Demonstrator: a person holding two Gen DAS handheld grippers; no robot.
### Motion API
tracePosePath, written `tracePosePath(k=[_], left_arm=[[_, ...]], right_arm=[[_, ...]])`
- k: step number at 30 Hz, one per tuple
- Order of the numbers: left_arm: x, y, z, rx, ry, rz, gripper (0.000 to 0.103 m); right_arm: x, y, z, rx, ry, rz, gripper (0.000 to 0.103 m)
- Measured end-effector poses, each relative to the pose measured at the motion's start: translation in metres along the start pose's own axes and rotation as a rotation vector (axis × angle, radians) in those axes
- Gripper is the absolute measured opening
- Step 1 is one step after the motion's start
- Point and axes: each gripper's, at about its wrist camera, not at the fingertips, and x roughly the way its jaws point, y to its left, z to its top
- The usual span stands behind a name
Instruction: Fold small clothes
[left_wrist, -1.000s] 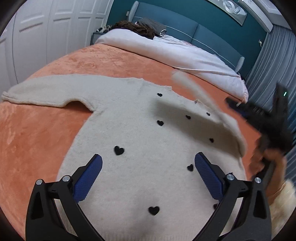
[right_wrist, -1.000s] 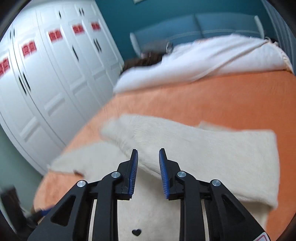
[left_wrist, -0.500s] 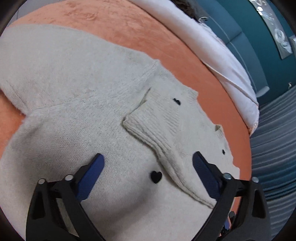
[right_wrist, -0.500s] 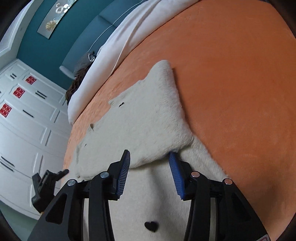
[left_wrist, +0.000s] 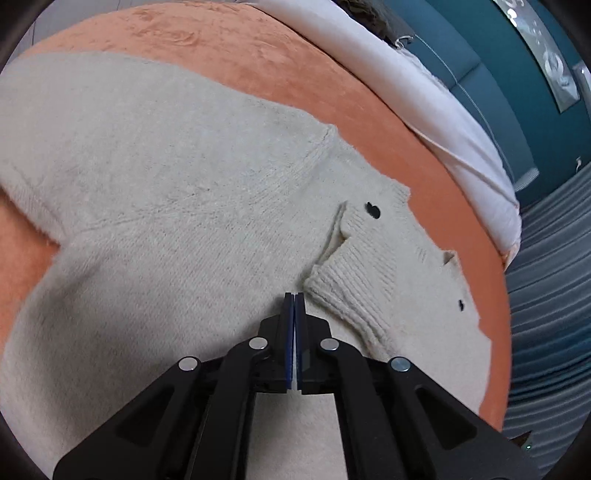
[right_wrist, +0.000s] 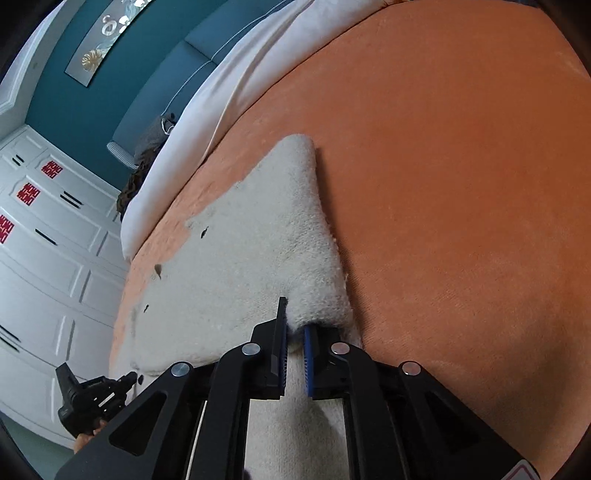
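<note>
Both grippers have dropped closer to the bed since a second ago, and the right sleeve of the cream knitted sweater with small black hearts (left_wrist: 192, 206), then in the air, now lies folded across the sweater's front.

On the left, the sweater's left sleeve (left_wrist: 74, 122) stretches out flat over the orange plush bedspread (left_wrist: 236, 48). The sweater's body fills the middle of the left wrist view, spread on the bedspread. The left gripper (left_wrist: 294, 295) sits low over the knit just beside the ribbed cuff (left_wrist: 347, 288) of the folded sleeve; its jaws have just been closing and now meet blue pad to blue pad. Whether any knit is pinched at their tips cannot be told.

Further right, a white duvet (left_wrist: 424, 110) lies along the far side of the bedspread, before a teal padded headboard (left_wrist: 491, 99) and grey-blue pleated curtains (left_wrist: 546, 295).

In the right wrist view, white panelled wardrobe doors (right_wrist: 44, 258) with red paper emblems stand at the left, and the left gripper shows black at the lower left. The folded right sleeve (right_wrist: 280, 236) lies along the sweater's right edge on the bedspread. The right gripper (right_wrist: 294, 317) has also just been closing, and its blue pads pinch a fold of the cream knit at the near end of that sleeve. Bare orange bedspread fills the right side.
</note>
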Motion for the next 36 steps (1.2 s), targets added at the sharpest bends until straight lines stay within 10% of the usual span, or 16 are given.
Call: tracePosePath(k=[5,9,11,20,27,32,36], left_arm=[[0.0,-0.012,0.001,-0.056,0.016,-0.073,0.062],[0.026,-0.025,0.011,-0.05,0.025,-0.053,0.05],[0.033,-0.035,0.016,-0.006,0.041,-0.081,0.009],[-0.001,-0.023,0.031,0.004,-0.1,-0.125,0.007],[0.023,0.004,0.012,0.073,-0.041,-0.071,0.008],[0.028,0.008,0.008,0.099,-0.062,-0.092,0.01],[0.027,0.008,0.002,0.128,-0.102,-0.095,0.01]], right_arm=[[0.003,0.01,-0.004,-0.044,-0.009,-0.021,0.008],[0.007,0.019,-0.007,-0.045,-0.02,-0.027,0.01],[-0.002,0.009,-0.008,-0.051,-0.026,-0.027,0.011],[-0.021,0.021,-0.002,-0.1,-0.088,0.012,0.008],[-0.011,0.029,-0.006,-0.174,0.017,-0.109,0.009],[-0.051,0.075,-0.015,-0.272,-0.134,-0.147,0.017],[0.016,0.163,-0.015,-0.43,0.028,0.007,0.017]])
